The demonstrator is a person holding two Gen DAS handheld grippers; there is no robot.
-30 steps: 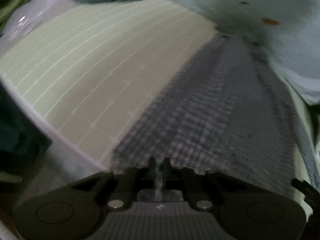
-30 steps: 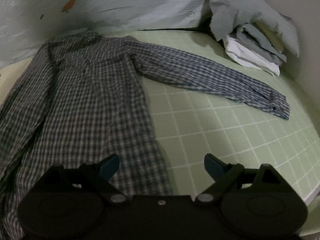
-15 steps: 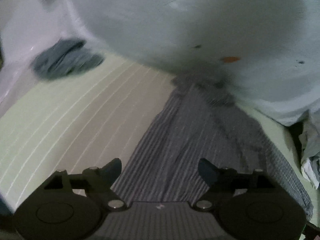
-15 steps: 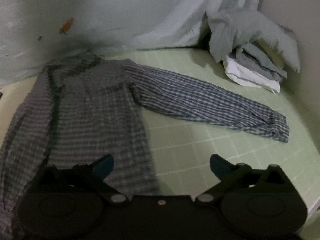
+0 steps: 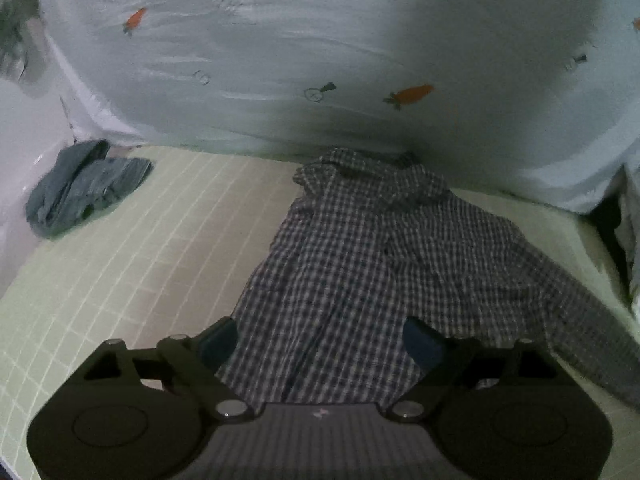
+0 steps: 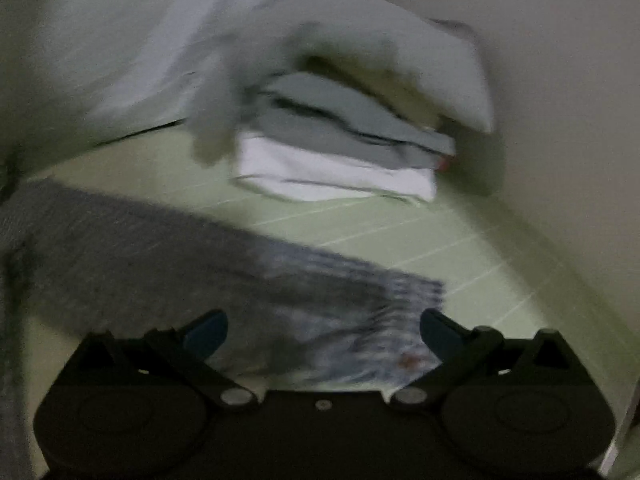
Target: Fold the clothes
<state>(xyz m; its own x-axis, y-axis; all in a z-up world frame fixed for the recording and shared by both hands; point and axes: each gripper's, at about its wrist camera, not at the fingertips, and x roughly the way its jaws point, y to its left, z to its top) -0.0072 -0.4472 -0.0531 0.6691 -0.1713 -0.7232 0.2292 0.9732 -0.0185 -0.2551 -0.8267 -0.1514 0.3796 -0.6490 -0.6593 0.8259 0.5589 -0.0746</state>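
Note:
A dark checked long-sleeved shirt (image 5: 360, 256) lies flat on the pale green gridded mat (image 5: 132, 264), collar toward the back wall. My left gripper (image 5: 320, 340) is open and empty, hovering over the shirt's lower body. In the right wrist view, which is blurred, the shirt's right sleeve (image 6: 248, 276) stretches across the mat. Its cuff end lies between the wide-apart fingers of my open right gripper (image 6: 322, 332).
A crumpled grey-blue garment (image 5: 84, 188) lies at the mat's back left corner. A stack of folded clothes (image 6: 344, 148) in white and grey sits at the back right by the wall. A pale sheet with carrot prints (image 5: 320, 52) hangs behind the mat.
My left gripper let go of the shirt's hem, opened and pulled back. My right gripper swung right from the shirt body to the sleeve's cuff, staying open.

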